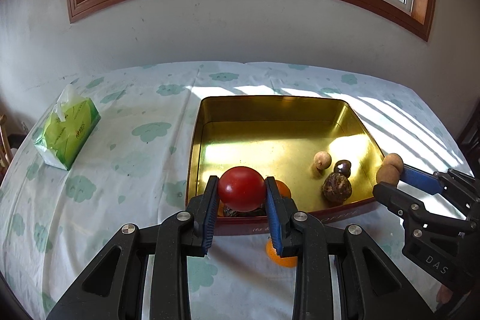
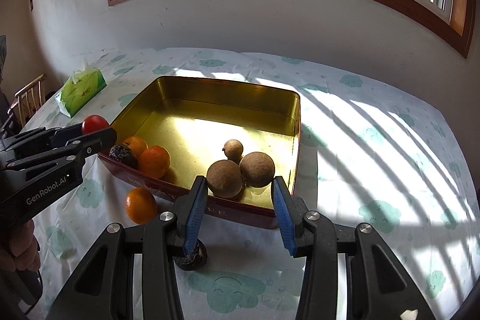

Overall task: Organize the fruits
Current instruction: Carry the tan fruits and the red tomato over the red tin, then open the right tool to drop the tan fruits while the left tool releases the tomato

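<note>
Blue pads of the left gripper [image 1: 241, 194] are clamped on a red tomato-like fruit [image 1: 241, 188], which is carried just over the near rim of the gold tin [image 1: 270, 107], probably so it can be dropped in with the rest. Over on the other side, the right gripper [image 2: 240, 194] is closed on a pair of brown round fruits [image 2: 240, 171] that look joined together, held above the tin's near right corner for the same reason, it seems.

Already inside the tin: two oranges [image 2: 153, 161] and a dark wrinkled fruit [image 2: 123, 155] tucked at the near left corner, plus a smaller brown fruit [image 2: 233, 149] near the right wall. Kinda looks like similar ones are being grouped, though that's a guess.

Not sorted yet: one loose orange [image 2: 141, 205] is left on the tablecloth [image 2: 375, 140] just outside the tin's near wall, and another dark fruit [image 2: 192, 257] sits closer to the near edge, partly hidden by a right finger. A green tissue pack [image 1: 67, 134] is parked well away toward the far left edge, out of the way.
</note>
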A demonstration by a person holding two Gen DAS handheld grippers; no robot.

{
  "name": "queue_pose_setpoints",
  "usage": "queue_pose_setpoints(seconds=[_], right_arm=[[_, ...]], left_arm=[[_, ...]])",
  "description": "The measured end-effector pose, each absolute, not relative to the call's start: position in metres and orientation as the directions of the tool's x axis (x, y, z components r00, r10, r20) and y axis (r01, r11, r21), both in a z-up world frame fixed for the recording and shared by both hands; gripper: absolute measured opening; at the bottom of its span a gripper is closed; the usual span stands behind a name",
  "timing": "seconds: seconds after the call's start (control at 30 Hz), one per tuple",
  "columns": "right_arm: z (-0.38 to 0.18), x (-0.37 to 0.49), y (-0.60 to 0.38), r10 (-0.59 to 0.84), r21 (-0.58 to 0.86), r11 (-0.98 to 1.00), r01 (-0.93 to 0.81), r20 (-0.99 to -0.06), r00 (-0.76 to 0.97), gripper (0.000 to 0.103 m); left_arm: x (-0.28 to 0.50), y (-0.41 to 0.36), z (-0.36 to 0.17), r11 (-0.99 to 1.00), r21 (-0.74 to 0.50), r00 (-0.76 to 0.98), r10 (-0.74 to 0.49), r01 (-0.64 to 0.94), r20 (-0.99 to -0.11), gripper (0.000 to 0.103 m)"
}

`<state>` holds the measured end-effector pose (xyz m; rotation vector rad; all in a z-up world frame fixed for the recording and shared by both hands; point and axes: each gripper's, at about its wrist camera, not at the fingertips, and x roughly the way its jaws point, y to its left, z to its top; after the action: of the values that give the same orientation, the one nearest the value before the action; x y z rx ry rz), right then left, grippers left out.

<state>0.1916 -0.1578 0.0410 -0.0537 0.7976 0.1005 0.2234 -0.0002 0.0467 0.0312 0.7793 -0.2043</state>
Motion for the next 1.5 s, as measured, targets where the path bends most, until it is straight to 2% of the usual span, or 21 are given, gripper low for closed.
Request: queue_pose_setpoints(seconds=[1.13,1.27,1.33,1.37,1.43,1.5], right_arm=[[0.012,0.245,-0.152,0.047,-0.028,0.994,-0.109,-0.774,0.632,0.041],[0.013,0.244,-0.153,0.043,-0.028,0.994,-0.101,-0.772,0.634,0.048],[0.014,0.243,-0.153,0.042,-0.028,0.995,-0.099,-0.771,0.636,0.048],[0.014,0.243,-0.153,0.040,-0.029,0.995,-0.098,-0.771,0.636,0.049],[0.016,0.242,-0.154,0.042,-0.026,0.995,-0.097,-0.769,0.637,0.049],[0.017,0.241,-0.154,0.044,-0.021,0.995,-0.095,-0.768,0.639,0.050]], left_arm=[[0.273,-0.005,0.012,0.985,-0.012,0.640,-0.120,0.170,-0.759,0.032],[0.273,-0.006,0.013,0.986,-0.011,0.639,-0.116,0.166,-0.760,0.033],[0.272,-0.006,0.014,0.986,-0.023,0.638,-0.126,0.168,-0.760,0.037],[0.271,-0.006,0.015,0.986,-0.023,0.639,-0.124,0.165,-0.759,0.046],[0.269,-0.007,0.017,0.987,-0.017,0.647,-0.119,0.161,-0.753,0.056],[0.267,-0.009,0.019,0.986,-0.009,0.654,-0.116,0.165,-0.747,0.058]])
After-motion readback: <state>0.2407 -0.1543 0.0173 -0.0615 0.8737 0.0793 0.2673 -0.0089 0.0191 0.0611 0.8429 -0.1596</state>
